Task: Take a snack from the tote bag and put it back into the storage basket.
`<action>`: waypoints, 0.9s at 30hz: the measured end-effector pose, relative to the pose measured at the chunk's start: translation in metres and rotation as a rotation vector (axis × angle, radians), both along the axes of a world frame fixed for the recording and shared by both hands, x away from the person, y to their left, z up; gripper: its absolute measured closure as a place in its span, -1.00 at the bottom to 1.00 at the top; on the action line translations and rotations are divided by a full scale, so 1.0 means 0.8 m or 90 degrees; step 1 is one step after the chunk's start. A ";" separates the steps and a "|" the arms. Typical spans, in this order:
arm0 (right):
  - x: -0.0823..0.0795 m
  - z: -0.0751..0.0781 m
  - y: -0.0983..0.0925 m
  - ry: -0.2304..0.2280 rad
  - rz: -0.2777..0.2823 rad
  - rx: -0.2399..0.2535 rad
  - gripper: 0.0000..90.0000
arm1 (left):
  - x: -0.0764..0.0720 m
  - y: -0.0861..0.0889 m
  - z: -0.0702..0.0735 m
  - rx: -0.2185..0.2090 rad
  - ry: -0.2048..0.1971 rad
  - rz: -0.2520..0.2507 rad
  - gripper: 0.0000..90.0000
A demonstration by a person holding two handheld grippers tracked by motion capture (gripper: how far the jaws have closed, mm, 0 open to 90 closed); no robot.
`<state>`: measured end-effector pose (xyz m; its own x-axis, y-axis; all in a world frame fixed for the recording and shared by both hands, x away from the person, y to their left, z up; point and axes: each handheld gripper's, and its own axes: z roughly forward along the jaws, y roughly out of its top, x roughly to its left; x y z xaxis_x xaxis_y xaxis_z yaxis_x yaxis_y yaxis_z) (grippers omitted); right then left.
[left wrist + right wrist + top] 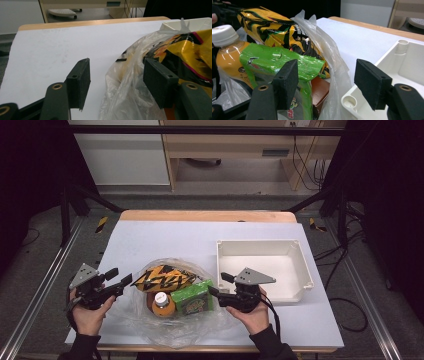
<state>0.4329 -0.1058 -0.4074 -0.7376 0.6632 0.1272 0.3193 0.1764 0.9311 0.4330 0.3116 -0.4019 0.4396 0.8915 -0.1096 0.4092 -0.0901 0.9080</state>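
Observation:
A clear plastic bag (167, 332) lies at the table's front middle. It holds a yellow-and-black snack bag (162, 279), a green packet (192, 297), an orange drink bottle (162, 304) with a white cap, and a brown box (320, 90). My left gripper (119, 278) is open at the bag's left edge. Loose film of the bag (125, 95) lies between its jaws, and the pads do not press on it. My right gripper (220, 284) stands open at the bag's right edge, between the green packet (277, 61) and the white tray (409, 65).
The white tray (260, 243) stands at the right of the table, with its near left corner close to my right gripper. The white table top (165, 240) stretches bare behind the bag to a wooden back edge. Dark frame posts flank the table.

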 end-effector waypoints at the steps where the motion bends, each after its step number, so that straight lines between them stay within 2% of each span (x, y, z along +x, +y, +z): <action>1: 0.001 -0.001 0.001 0.003 0.004 -0.001 -0.18 | 0.000 -0.001 -0.002 -0.001 0.000 0.000 -0.15; 4: 0.001 -0.003 0.006 0.009 0.016 -0.004 -0.14 | -0.001 -0.002 -0.008 0.016 0.005 0.002 -0.15; 6: 0.000 -0.006 0.009 0.014 0.028 -0.005 -0.10 | -0.001 -0.001 -0.013 0.020 0.009 0.001 -0.14; 7: 0.000 -0.009 0.013 0.021 0.047 -0.008 -0.05 | -0.001 0.000 -0.016 0.022 0.015 0.002 -0.13; 10: 0.000 -0.012 0.019 0.024 0.059 -0.014 -0.02 | 0.000 0.002 -0.025 0.024 0.030 0.000 -0.11; 13: 0.000 -0.015 0.023 0.020 0.074 -0.020 0.01 | 0.000 0.004 -0.028 0.023 0.037 -0.002 -0.09; 17: 0.000 -0.015 0.023 0.015 0.089 -0.020 0.18 | 0.001 0.003 -0.033 0.027 0.043 -0.006 -0.07; 23: -0.006 -0.014 0.019 0.017 0.086 -0.043 0.54 | 0.002 0.002 -0.040 0.034 0.055 -0.009 -0.06; 26: -0.006 -0.017 0.018 0.020 0.090 -0.041 0.55 | 0.002 0.002 -0.040 0.032 0.056 -0.010 -0.05; 27: -0.004 -0.018 0.019 0.021 0.093 -0.041 0.48 | 0.002 0.002 -0.040 0.032 0.056 -0.010 -0.05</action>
<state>0.4299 -0.0909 -0.4217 -0.8228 0.5569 0.1138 0.3166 0.2827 0.9055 0.4348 0.3129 -0.4342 0.4446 0.8897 -0.1041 0.4848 -0.1413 0.8631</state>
